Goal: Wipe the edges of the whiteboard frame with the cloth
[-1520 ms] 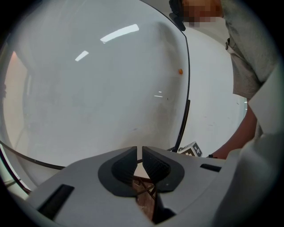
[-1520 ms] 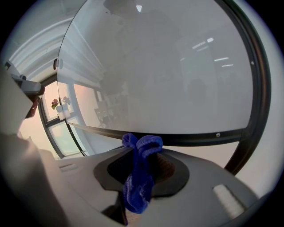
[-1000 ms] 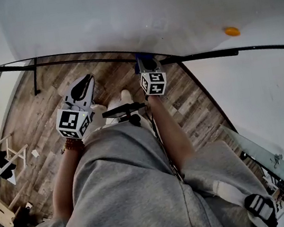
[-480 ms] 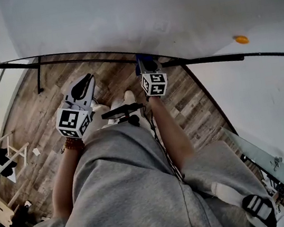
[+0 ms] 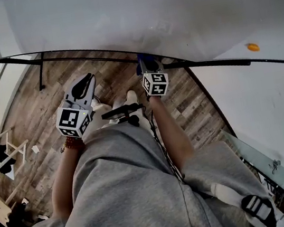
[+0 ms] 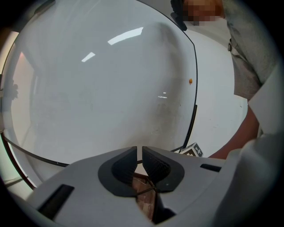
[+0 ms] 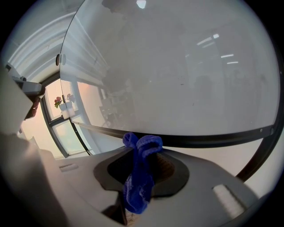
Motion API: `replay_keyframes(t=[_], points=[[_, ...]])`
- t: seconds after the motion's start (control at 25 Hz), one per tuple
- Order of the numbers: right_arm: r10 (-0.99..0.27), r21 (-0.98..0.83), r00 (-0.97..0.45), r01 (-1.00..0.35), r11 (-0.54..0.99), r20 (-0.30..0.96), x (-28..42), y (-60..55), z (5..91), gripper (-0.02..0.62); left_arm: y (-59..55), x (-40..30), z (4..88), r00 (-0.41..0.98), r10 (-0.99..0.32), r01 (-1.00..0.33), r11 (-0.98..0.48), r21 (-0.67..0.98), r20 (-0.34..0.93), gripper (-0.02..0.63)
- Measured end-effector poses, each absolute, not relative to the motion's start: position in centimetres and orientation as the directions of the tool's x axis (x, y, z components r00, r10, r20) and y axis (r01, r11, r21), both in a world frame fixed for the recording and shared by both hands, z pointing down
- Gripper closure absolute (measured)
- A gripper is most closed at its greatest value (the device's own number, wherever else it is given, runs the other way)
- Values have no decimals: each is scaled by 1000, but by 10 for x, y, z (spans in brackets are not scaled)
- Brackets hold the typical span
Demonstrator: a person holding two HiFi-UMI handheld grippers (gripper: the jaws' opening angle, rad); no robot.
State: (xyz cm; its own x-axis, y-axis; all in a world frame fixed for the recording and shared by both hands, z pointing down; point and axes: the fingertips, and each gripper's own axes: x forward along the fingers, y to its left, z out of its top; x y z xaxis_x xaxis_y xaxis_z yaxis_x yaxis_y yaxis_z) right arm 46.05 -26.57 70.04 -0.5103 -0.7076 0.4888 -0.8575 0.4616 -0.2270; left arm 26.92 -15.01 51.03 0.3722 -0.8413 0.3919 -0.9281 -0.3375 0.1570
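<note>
Head view: right gripper (image 5: pixel 146 62), pinching cloth (image 7: pixel 140 177), slid left along whiteboard frame (image 5: pixel 214 60); wiping progressed. Left gripper (image 6: pixel 139 154) idle, jaws together, empty.

Fuzzy blue cloth (image 7: pixel 141 177), glossy whiteboard (image 7: pixel 177 66), seemingly wooden floor (image 5: pixel 34 106).

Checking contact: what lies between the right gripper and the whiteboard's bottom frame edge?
Only the blue cloth, pinched in the right gripper, its bunched tip at the frame; right gripper view shows it.
</note>
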Motion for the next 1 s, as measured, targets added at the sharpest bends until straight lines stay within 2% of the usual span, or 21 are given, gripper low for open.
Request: replay_keyframes(t=[1.0], points=[[-739,-232,-458,-888,396,494,405,-258,695,485,-137,193,507,405,-838,-914,-366,172,366,563]])
